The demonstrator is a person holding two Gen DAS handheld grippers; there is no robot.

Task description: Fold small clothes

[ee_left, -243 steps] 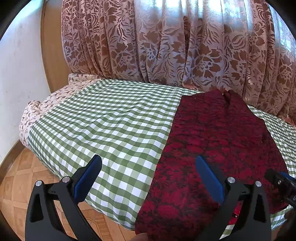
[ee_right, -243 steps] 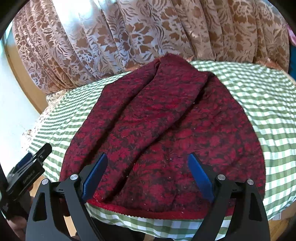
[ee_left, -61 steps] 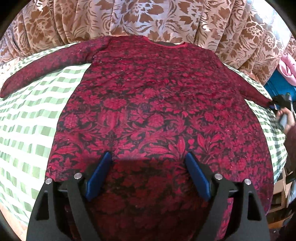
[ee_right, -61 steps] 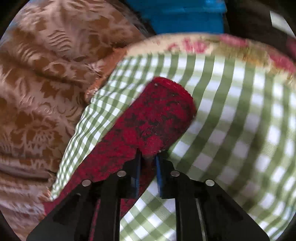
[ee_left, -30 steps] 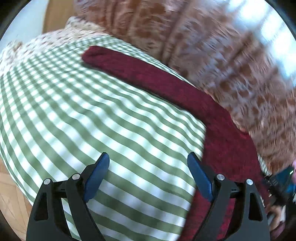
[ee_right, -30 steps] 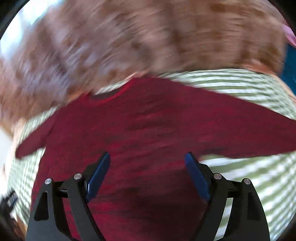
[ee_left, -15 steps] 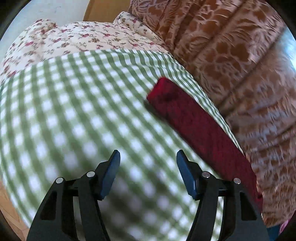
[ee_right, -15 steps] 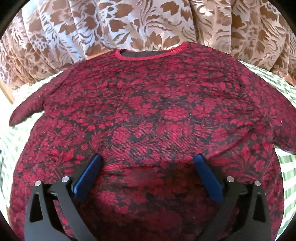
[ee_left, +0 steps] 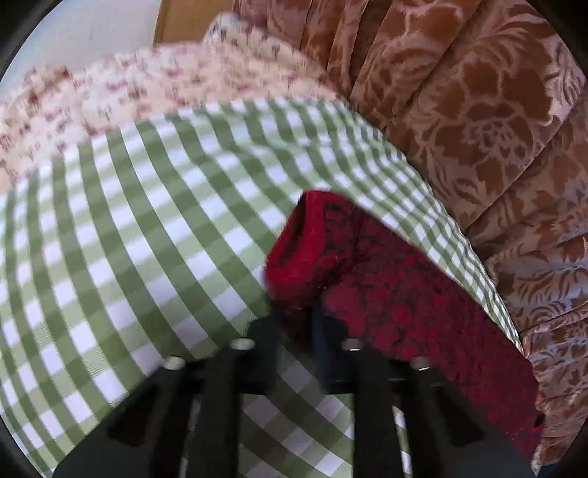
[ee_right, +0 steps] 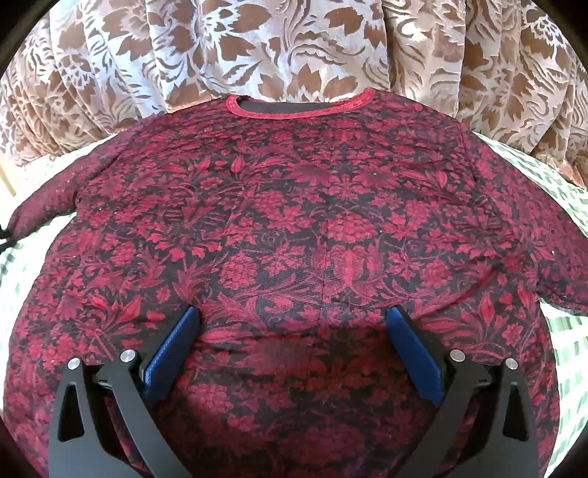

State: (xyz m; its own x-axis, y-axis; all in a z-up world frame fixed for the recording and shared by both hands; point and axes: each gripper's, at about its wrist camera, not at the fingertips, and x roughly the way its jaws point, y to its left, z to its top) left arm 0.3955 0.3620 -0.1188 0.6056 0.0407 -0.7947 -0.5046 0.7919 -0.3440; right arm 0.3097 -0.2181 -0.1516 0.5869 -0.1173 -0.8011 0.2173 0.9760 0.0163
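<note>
Jaws on the left gripper (ee_left: 296,320) are pinched narrow on the cuff end of the sleeve (ee_left: 316,250), gripping its near edge; some motion blur there but the cloth clearly sits between the fingers. Jaws on the right gripper (ee_right: 292,349) are spread wide, holding nothing, blue pads (ee_right: 172,353) hovering over the lower body of the garment; contact with the cloth can't be told. Red floral top (ee_right: 294,228) lies spread flat, front up, on the green checked bed cover (ee_left: 128,228), neckline (ee_right: 301,106) at 12 o'clock in the right wrist view, close to the curtain. Its sleeves run out toward 9 o'clock and 3 o'clock; the 9 o'clock one ends at the frame edge, where a small dark object, probably the other gripper, meets its tip. In the left wrist view the sleeve runs from the jaws out toward 4 o'clock, lying flat on the cover, cuff slightly lifted and folded at the grip. Brown patterned curtain (ee_right: 294,47) hangs behind the bed, filling 12 o'clock in the right view and 1–4 o'clock in the left view. Pink floral sheet (ee_left: 128,88) shows beyond the checked cover at 11 o'clock in the left view, with a strip of white wall (ee_left: 92,29) above it.
</note>
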